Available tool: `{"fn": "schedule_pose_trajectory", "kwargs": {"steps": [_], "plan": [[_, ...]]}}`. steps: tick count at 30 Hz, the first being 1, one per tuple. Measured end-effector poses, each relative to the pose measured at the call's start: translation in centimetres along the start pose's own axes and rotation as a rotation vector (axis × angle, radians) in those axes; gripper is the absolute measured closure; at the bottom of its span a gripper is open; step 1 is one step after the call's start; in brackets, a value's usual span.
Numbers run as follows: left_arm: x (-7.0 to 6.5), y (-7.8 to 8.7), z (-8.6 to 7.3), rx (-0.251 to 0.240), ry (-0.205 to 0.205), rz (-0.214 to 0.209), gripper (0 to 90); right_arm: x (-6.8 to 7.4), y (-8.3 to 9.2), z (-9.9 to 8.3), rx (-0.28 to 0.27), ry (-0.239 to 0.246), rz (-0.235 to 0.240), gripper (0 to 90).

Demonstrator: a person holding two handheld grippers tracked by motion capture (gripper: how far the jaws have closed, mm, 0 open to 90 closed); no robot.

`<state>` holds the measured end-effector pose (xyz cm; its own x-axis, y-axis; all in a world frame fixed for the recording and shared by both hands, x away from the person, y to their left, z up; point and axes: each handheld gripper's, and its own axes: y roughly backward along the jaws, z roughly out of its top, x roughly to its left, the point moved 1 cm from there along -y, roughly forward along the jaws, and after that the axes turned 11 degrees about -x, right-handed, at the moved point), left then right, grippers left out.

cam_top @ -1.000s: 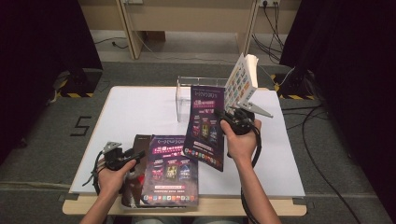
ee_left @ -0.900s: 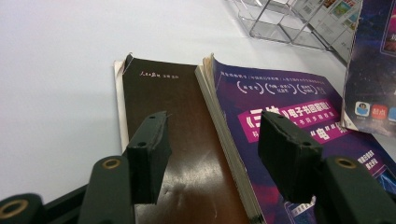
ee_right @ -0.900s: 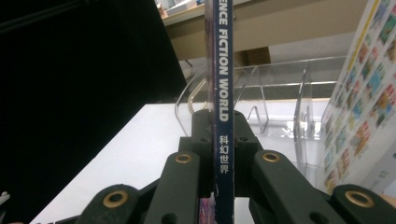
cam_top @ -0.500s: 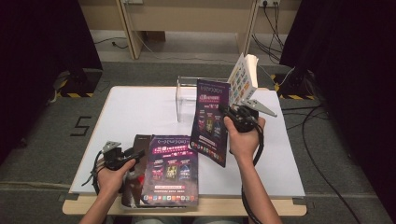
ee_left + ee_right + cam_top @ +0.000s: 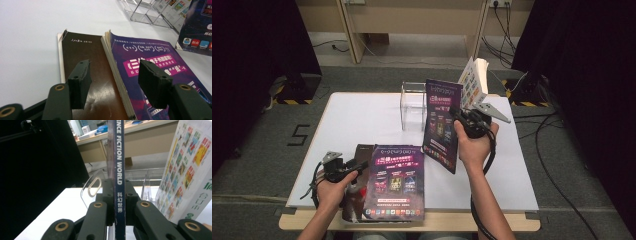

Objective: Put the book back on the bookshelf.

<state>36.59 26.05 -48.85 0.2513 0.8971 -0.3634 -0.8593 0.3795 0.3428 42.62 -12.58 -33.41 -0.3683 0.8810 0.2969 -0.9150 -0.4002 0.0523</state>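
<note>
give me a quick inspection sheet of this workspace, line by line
surface: white table, mostly bare at the left and far side
job's things: purple magazine held upright off the table by its spine; clear rack at the far edge; white book leaning just right of the rack
clutter: second purple magazine lying flat at the near edge, overlapping a brown book
grippers: right gripper shut on the purple magazine's spine; left gripper open, its jaws over the brown book and the flat magazine
cables: black cable running along the right forearm; loose cables on the floor at right
surroundings: grey carpet, wooden desk legs behind, dark curtains at both sides
</note>
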Motion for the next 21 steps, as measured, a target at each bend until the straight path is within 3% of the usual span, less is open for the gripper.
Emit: {"fn": "schedule_pose_trajectory", "kwargs": {"steps": [4,13,21], "plan": [[0.0,0.0,-0.1,0.004,0.005,-0.002,42.7,0.1,-0.3,0.3,-0.015,0.028,-0.019,84.1],[-0.1,-0.1,-0.1,0.000,0.007,-0.003,42.7,-0.2,-0.8,0.7,-0.036,0.038,-0.042,84.1],[-0.1,-0.1,-0.1,-0.002,0.015,-0.005,42.5,-0.3,-1.4,0.5,-0.033,0.022,-0.045,84.1]]}}
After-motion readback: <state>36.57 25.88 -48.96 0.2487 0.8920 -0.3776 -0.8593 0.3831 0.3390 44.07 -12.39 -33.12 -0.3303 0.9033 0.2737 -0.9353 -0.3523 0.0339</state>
